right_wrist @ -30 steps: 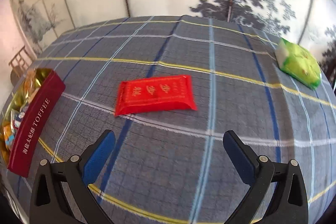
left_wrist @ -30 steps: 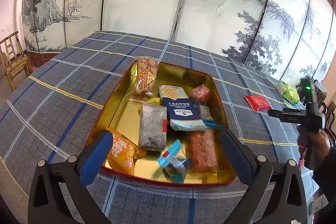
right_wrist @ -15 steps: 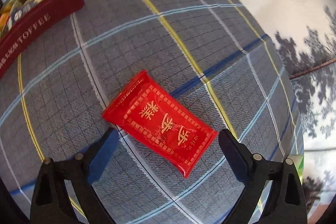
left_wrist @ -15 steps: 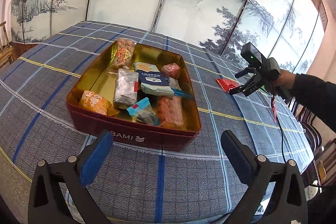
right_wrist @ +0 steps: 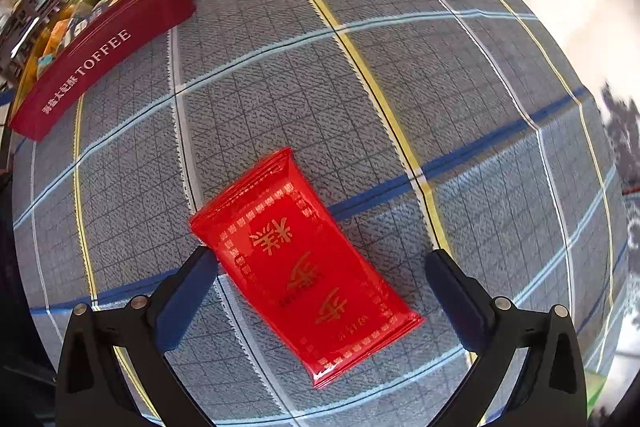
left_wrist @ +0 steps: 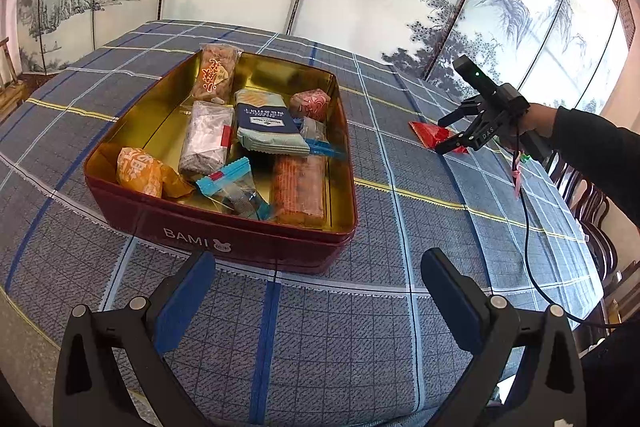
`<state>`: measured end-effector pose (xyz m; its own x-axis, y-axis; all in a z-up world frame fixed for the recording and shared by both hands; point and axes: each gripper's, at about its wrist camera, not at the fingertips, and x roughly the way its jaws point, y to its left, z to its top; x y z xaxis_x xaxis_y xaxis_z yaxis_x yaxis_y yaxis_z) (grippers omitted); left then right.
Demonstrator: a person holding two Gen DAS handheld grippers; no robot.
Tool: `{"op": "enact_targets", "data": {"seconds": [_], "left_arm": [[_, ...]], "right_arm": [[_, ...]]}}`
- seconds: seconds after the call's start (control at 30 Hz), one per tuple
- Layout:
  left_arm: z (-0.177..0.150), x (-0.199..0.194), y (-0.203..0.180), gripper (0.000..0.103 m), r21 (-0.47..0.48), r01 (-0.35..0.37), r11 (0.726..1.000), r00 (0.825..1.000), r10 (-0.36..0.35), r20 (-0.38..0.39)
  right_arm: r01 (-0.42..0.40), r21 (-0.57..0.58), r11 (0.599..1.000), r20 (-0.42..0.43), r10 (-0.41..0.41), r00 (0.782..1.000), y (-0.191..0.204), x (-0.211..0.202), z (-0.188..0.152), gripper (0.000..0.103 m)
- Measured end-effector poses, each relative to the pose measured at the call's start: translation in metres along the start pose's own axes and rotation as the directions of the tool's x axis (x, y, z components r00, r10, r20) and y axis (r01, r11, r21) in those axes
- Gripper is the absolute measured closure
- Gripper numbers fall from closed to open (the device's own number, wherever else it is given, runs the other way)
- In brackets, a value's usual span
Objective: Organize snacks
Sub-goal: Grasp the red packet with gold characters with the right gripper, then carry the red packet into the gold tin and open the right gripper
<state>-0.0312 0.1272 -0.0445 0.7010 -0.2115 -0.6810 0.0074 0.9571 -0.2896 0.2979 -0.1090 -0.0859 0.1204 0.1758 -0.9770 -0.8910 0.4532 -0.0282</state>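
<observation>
A red snack packet (right_wrist: 304, 267) with gold characters lies flat on the plaid tablecloth. My right gripper (right_wrist: 320, 259) points down over it, its jaws opening. The packet lies aslant between the fingers, and the pads do not press on it. In the left wrist view the right gripper (left_wrist: 442, 135) hangs over the same red packet (left_wrist: 430, 135), to the right of the tin. A dark red tin (left_wrist: 224, 231) with a gold inside holds several wrapped snacks. My left gripper (left_wrist: 318, 259) stands open in front of the tin, with nothing between its fingers.
In the right wrist view the tin (right_wrist: 100, 67) marked TOFFEE sits at the upper left. A person's dark sleeve (left_wrist: 592, 155) and a trailing black cable (left_wrist: 532, 267) reach over the table's right side. Wooden chairs (left_wrist: 592, 207) stand beyond that edge. A painted screen lines the back.
My right gripper has rolled and tipped down over the red packet, which now lies between its fingers. My left gripper has drawn back, so the whole tin shows.
</observation>
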Motion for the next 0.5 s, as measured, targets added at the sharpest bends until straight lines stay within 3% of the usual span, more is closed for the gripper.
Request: {"op": "enact_targets", "data": {"seconds": [0.07,0.17,0.23,0.3,0.4,0.5], "left_arm": [[-0.002,0.000,-0.003,0.002,-0.002,0.000,1.000,1.000,0.000,-0.006],[-0.002,-0.005,-0.008,0.002,0.004,0.012,1.000,1.000,-0.012,-0.001],[-0.004,-0.011,-0.012,0.002,0.011,0.026,1.000,1.000,-0.026,0.005],[-0.005,-0.019,-0.015,0.002,0.015,0.027,1.000,0.999,-0.028,0.021],[-0.008,-0.031,-0.017,0.002,0.023,0.037,0.999,0.998,-0.038,0.041],[-0.014,-0.037,-0.015,0.002,0.019,0.033,0.999,0.998,-0.034,0.043]], "right_arm": [[0.024,0.027,0.999,0.011,-0.024,1.000,0.003,-0.004,-0.004,0.007],[0.041,0.057,0.998,0.052,-0.044,0.998,0.014,-0.016,-0.014,0.029],[0.019,0.112,0.994,0.069,-0.027,0.997,0.016,-0.021,-0.022,0.050],[0.032,0.146,0.989,0.070,-0.043,0.997,0.020,-0.025,-0.027,0.055],[0.089,0.184,0.979,0.077,-0.105,0.991,0.034,-0.027,-0.032,0.056],[0.072,0.213,0.974,0.070,-0.089,0.994,0.031,-0.029,-0.035,0.055]]}}
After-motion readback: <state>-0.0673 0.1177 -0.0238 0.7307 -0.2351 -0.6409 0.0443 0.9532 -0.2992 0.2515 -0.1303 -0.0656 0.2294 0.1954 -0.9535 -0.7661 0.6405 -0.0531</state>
